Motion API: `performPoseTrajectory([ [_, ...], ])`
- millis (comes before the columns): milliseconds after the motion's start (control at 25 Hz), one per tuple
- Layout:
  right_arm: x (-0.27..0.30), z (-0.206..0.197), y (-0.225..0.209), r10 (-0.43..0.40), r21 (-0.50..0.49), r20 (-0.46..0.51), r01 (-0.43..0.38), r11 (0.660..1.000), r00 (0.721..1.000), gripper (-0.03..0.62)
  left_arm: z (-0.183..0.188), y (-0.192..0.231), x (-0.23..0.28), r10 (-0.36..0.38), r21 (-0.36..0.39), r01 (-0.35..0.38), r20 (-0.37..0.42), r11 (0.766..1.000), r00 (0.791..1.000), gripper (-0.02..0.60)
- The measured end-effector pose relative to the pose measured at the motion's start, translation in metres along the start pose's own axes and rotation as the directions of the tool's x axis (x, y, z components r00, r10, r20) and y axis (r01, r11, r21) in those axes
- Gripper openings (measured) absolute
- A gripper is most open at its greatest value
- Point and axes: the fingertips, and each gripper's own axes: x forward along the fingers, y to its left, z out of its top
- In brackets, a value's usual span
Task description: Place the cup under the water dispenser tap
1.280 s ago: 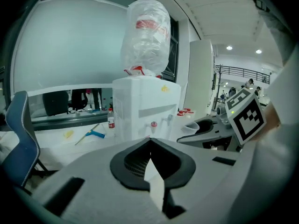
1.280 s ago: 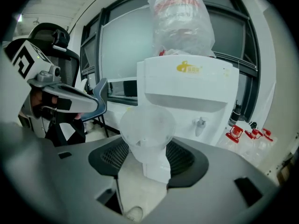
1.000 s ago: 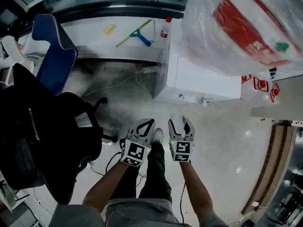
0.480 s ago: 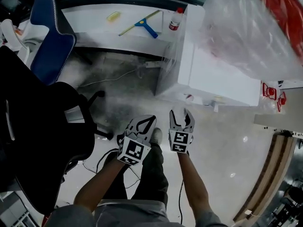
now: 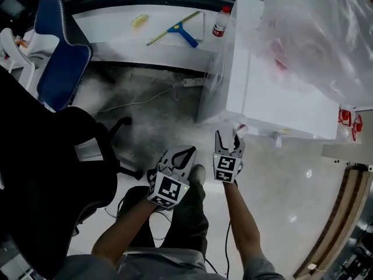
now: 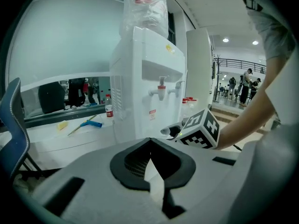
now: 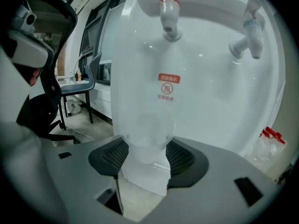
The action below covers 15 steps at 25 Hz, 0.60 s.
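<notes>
A white water dispenser (image 5: 280, 98) stands ahead, its bottle wrapped in a plastic bag (image 5: 326, 34). In the right gripper view its red tap (image 7: 169, 13) and blue tap (image 7: 250, 36) hang high up. My right gripper (image 5: 228, 136) is shut on a clear plastic cup (image 7: 145, 101), held upright just in front of the dispenser and below the red tap. The cup is barely visible from the head view. My left gripper (image 5: 189, 152) is shut and holds nothing, lower and left of the right one. From the left gripper view the dispenser (image 6: 140, 78) and the right gripper (image 6: 170, 131) show ahead.
A black office chair (image 5: 41, 174) fills the left, with a blue chair (image 5: 61, 63) behind it. A low white ledge (image 5: 116, 25) carries a blue squeegee (image 5: 175, 31), a yellow sponge (image 5: 139, 20) and a red-capped bottle (image 5: 220, 21). A cable (image 5: 140, 104) lies on the floor.
Both grippers have sunk. The right one, still holding the cup, has moved forward to the dispenser's front; the left lags behind it.
</notes>
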Motion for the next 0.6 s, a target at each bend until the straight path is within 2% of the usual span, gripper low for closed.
performPoseTrajectory([
  [600,0.023,-0.017,-0.006,-0.029,-0.004,-0.021,0.029,1.0,0.999,0.249,-0.016,0.005,0.016,-0.018,0.001,0.018,-0.006,1.0,1.0,0.009],
])
